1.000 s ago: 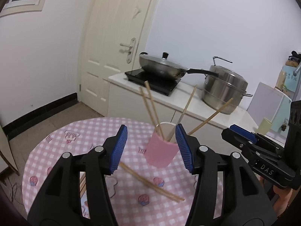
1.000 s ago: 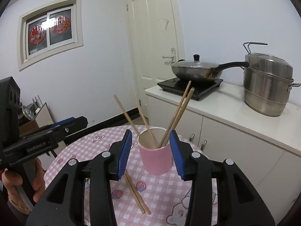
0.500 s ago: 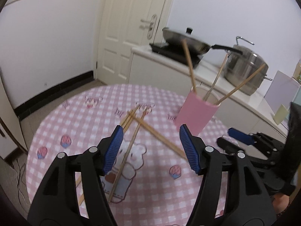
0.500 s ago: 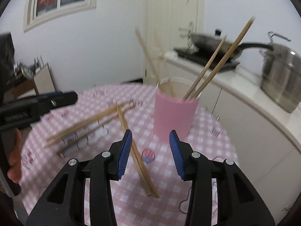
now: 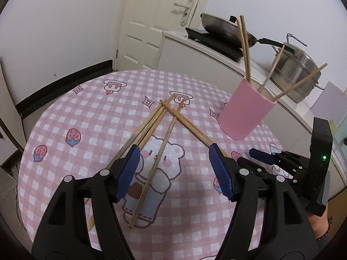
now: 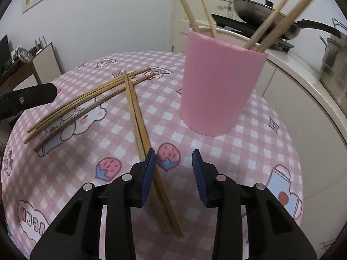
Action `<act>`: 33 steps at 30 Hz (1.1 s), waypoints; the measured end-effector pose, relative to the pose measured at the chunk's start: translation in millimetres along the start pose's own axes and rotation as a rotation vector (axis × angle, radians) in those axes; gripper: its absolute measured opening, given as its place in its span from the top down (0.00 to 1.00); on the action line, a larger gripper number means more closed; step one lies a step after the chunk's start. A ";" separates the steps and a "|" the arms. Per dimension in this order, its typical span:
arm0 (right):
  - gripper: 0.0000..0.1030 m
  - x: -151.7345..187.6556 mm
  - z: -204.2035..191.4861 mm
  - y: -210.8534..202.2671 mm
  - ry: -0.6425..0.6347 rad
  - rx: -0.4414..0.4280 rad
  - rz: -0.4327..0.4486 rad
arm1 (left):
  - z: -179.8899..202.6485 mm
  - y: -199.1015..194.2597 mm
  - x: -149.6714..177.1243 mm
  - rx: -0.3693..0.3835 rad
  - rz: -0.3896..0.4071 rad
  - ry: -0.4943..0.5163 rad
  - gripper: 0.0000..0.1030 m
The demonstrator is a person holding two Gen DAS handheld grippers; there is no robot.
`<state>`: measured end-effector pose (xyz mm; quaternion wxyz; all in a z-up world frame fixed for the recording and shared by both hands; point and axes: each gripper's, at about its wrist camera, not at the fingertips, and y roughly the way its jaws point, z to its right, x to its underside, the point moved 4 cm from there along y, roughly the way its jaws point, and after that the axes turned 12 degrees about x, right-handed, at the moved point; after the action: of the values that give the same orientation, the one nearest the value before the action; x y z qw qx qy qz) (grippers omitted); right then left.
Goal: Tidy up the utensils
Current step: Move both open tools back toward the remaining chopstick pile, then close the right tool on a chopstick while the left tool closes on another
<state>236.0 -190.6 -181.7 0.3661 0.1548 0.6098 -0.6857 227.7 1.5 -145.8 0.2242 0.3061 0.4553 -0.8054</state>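
A pink cup [image 5: 244, 112] [image 6: 219, 82] stands on the round pink checked table [image 5: 86, 117] [image 6: 271, 151] and holds several wooden chopsticks. More chopsticks [image 5: 151, 130] [image 6: 86, 104] lie loose and crossed on the cloth. A pair [image 6: 141, 125] runs toward my right gripper [image 6: 173, 173], which is open and empty, low over the table with that pair under its left finger. My left gripper [image 5: 173, 169] is open and empty above the loose chopsticks. The right gripper also shows in the left wrist view [image 5: 282, 162].
A white counter [image 5: 216, 52] behind the table carries a black cooktop with a lidded wok [image 5: 223, 29] and a steel steamer pot [image 5: 297, 75]. A white door [image 5: 156, 21] is at the back. The table edge drops off at the right [image 6: 303, 173].
Both grippers have dropped lower toward the table and tilted down. The cup now sits farther right in the left view and closer in the right view. Both stay open.
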 end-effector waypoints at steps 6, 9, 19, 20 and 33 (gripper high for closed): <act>0.69 -2.1 -10.6 4.6 -0.052 -0.012 -0.017 | -0.1 3.2 0.6 -0.003 -0.018 0.006 0.33; 0.76 -3.2 -15.5 9.5 -0.066 -0.022 -0.029 | -0.7 5.8 0.7 0.001 -0.029 -0.002 0.33; 0.91 -1.9 -32.0 3.4 -0.077 -0.085 -0.061 | -2.2 24.1 0.1 0.032 -0.082 -0.062 0.33; 0.91 -0.8 -33.5 2.3 -0.077 -0.082 -0.063 | -2.1 27.2 -0.8 0.038 -0.091 -0.070 0.33; 0.91 2.7 -32.1 2.2 -0.051 -0.080 -0.065 | -23.8 59.9 -22.6 -0.031 -0.156 -0.173 0.33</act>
<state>228.1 -160.9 -191.7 0.3650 0.1026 0.6320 -0.6759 289.0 -4.9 -175.2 0.2043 0.1954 0.4689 -0.8368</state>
